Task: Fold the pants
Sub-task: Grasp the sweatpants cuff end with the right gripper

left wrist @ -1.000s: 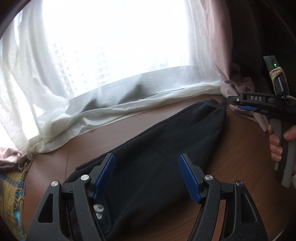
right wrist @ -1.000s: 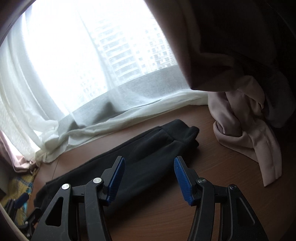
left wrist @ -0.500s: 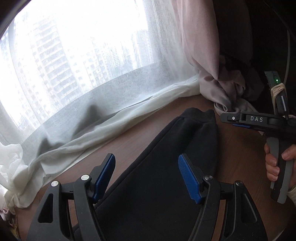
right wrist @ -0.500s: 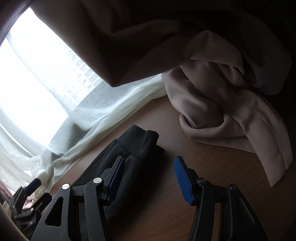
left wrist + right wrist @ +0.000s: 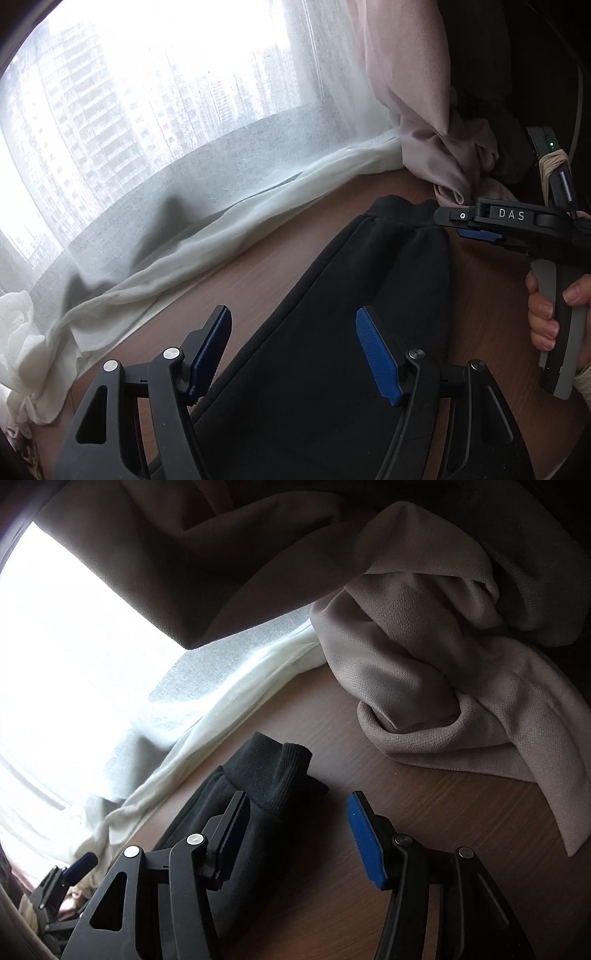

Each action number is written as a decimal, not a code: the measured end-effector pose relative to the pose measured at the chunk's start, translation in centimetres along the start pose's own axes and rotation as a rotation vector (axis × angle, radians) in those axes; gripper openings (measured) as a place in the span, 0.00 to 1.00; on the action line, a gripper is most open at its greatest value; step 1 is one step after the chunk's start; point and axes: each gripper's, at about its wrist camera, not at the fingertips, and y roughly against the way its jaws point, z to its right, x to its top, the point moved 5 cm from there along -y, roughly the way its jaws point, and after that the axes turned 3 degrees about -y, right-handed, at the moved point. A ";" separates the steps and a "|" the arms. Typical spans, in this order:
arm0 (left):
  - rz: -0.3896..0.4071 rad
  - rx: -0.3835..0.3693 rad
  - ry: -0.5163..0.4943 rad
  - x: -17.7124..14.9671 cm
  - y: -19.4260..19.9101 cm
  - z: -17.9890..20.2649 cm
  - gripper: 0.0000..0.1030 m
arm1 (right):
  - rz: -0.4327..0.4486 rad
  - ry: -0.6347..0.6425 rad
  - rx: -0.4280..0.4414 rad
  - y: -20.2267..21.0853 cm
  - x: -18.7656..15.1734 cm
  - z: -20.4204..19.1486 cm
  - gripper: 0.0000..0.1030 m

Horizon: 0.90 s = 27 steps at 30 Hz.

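Observation:
Black pants (image 5: 343, 332) lie lengthwise on a brown wooden table (image 5: 258, 273), with the ribbed cuffs (image 5: 273, 768) at the far end. My left gripper (image 5: 293, 343) is open and empty, low over the pant legs. My right gripper (image 5: 295, 827) is open and empty, just short of the cuffs, its left finger over the fabric and its right finger over bare wood. In the left wrist view the right gripper (image 5: 476, 229) is seen side-on at the cuffs, held by a hand (image 5: 543, 314).
A white sheer curtain (image 5: 207, 236) bunches along the table's far edge under a bright window. A knotted pinkish-beige curtain (image 5: 443, 672) lies on the table just right of and beyond the cuffs. The left gripper shows in the right wrist view (image 5: 62, 882) at the lower left.
Both grippers have moved along the pants towards the cuff end and swung right. The cuffs and the beige curtain are now closer. Both stay open.

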 end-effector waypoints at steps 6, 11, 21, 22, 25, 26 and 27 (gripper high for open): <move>-0.008 -0.020 0.011 0.1 -1.0 0.0 0.67 | -0.011 -0.096 0.038 -1.7 0.4 0.6 0.55; -0.057 -0.057 0.002 -1.5 -2.1 1.4 0.58 | -0.017 -0.135 0.060 -2.4 0.7 1.4 0.54; -0.089 -0.094 0.069 -2.2 -2.9 2.0 0.42 | -0.042 -0.143 0.083 -4.4 1.2 1.2 0.45; -0.093 -0.075 0.065 -2.3 -2.8 2.0 0.42 | -0.042 -0.138 0.080 -4.3 1.2 1.2 0.43; -0.096 -0.057 0.083 -2.9 -2.2 1.5 0.42 | -0.041 -0.075 0.046 -4.6 1.0 0.5 0.22; -0.107 -0.040 0.094 -3.2 -2.0 1.3 0.42 | -0.031 -0.048 0.043 -4.5 1.1 0.2 0.19; -0.121 -0.015 0.111 -3.6 -1.8 1.0 0.42 | -0.024 -0.030 0.042 -4.6 1.3 -0.2 0.16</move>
